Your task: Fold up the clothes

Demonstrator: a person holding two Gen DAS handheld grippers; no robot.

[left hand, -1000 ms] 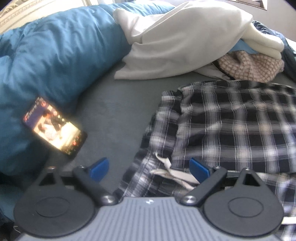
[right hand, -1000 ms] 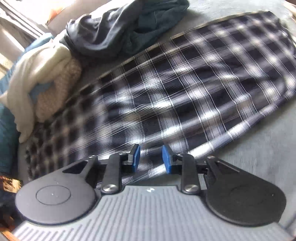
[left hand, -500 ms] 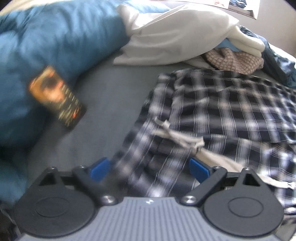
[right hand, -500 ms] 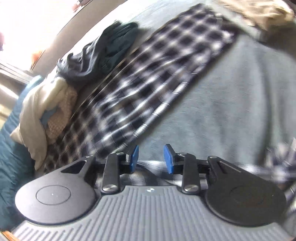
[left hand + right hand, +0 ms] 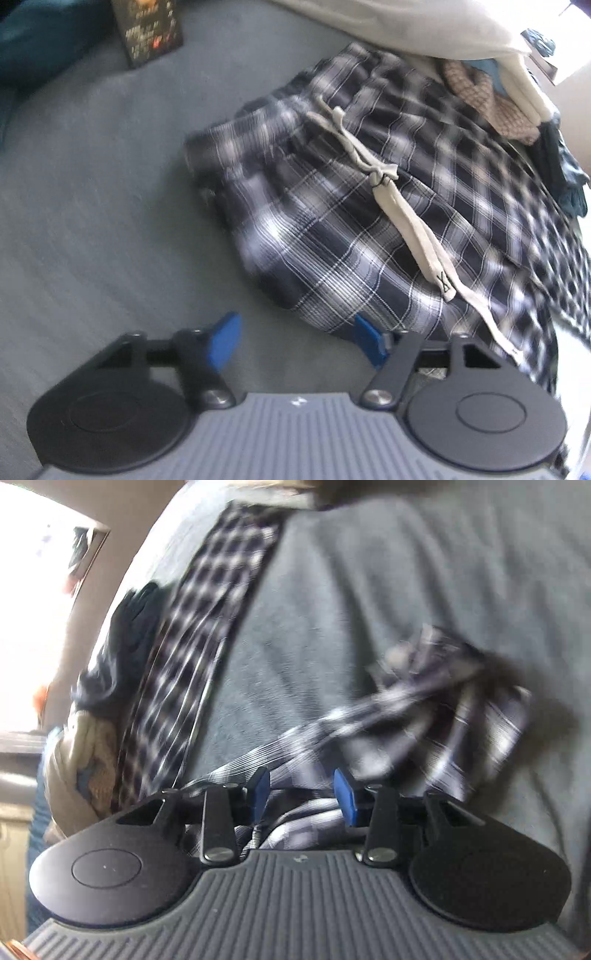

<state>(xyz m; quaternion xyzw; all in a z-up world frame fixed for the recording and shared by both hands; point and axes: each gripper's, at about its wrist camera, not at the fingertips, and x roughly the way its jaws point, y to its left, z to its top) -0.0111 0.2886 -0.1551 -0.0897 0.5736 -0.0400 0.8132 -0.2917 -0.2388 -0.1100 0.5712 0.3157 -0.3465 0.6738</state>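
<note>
In the left wrist view, a lit phone lies at the top left on the grey bed sheet, against a dark teal duvet. To the right of the phone, the plaid pyjama trousers are spread over the sheet with the waistband end bunched toward the phone side. A pale drawstring, knotted near its upper part, trails down across the plaid toward the lower right. Above the trousers sits a white pillow, and to the right of that a heap with a tan knit garment and a dark teal garment.

The left gripper has its blue fingertips spread wide over bare sheet; the right-hand tip sits at the lower edge of the trousers, and nothing is clamped between them.

In the right wrist view, strongly blurred, the tan knit and a dark garment lie at the left, with one plaid leg running up beside them. To the right of that leg, across a stretch of sheet, another part of the plaid cloth is rumpled. The right gripper shows a moderate gap between its blue tips, with plaid fabric lying in and under that gap; whether the cloth is actually pinched cannot be told.
</note>
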